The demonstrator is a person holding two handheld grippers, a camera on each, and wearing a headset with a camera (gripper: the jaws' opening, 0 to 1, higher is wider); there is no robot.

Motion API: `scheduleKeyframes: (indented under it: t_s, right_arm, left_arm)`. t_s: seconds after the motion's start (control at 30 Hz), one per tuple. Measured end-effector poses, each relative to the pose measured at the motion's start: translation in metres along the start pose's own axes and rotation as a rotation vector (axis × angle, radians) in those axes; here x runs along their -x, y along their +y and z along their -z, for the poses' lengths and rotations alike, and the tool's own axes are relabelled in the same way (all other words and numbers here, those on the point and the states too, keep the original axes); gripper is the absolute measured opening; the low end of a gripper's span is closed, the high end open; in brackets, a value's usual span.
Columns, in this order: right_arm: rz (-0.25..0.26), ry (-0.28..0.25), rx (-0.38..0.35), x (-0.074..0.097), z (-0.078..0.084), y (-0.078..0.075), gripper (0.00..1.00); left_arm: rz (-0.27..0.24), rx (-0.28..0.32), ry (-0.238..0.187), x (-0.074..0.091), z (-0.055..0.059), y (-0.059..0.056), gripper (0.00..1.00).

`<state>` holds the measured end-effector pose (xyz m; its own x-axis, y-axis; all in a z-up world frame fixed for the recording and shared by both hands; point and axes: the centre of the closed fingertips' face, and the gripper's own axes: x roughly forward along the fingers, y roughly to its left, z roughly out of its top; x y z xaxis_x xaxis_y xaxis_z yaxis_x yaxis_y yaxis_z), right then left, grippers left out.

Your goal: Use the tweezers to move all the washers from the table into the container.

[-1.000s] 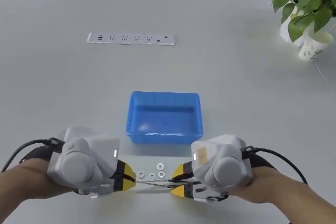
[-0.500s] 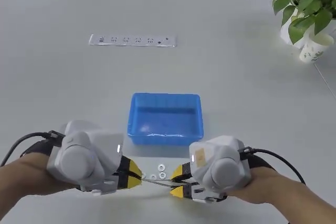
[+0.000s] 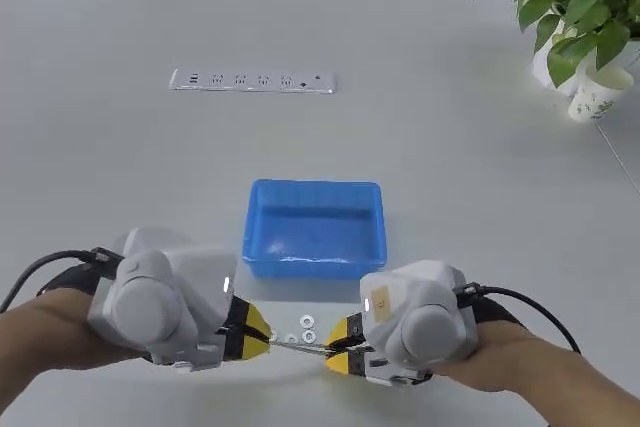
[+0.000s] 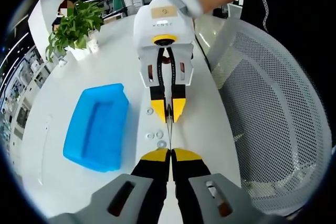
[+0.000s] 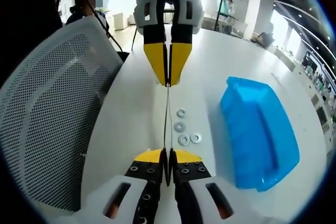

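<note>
since a second ago our left hand-held gripper (image 3: 258,333) has edged in toward the right hand-held gripper (image 3: 340,347). both are clenched on the tweezers (image 3: 298,346), one at each end, tips facing. the washers (image 3: 307,320) lie loose on the tabletop (image 3: 450,147) just beyond the tweezers, near the blue container (image 3: 315,232) but outside it.

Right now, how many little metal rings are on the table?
4 washers on the table, between tweezers and blue container: one, another beside it, then two side by side. None look hidden.
</note>
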<state>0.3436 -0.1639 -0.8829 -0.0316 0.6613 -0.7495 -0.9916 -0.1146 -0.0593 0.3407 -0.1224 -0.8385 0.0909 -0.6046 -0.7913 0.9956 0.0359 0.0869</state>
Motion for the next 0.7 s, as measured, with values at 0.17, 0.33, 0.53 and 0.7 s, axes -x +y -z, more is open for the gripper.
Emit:
scheduleKeyframes:
  t_s: [0.17, 0.33, 0.53, 0.7]
  right_arm:
    - [0.006, -0.005, -0.002, 0.0026, -0.0018, -0.0012, 0.08]
    - [0.012, -0.004, 0.0, 0.0047, -0.0022, -0.0018, 0.08]
    - [0.013, -0.004, -0.005, 0.0075, -0.0026, -0.0014, 0.07]
    - [0.019, -0.005, -0.005, 0.0088, -0.0037, -0.0019, 0.08]
  left_arm:
    - [-0.004, -0.008, 0.005, 0.0004, 0.0018, 0.0013, 0.06]
    - [-0.006, -0.011, 0.008, -0.0006, 0.0024, 0.0026, 0.06]
    - [-0.008, -0.023, 0.01, -0.0024, 0.003, 0.0037, 0.08]
    - [-0.007, -0.031, 0.005, -0.0031, 0.001, 0.0034, 0.06]
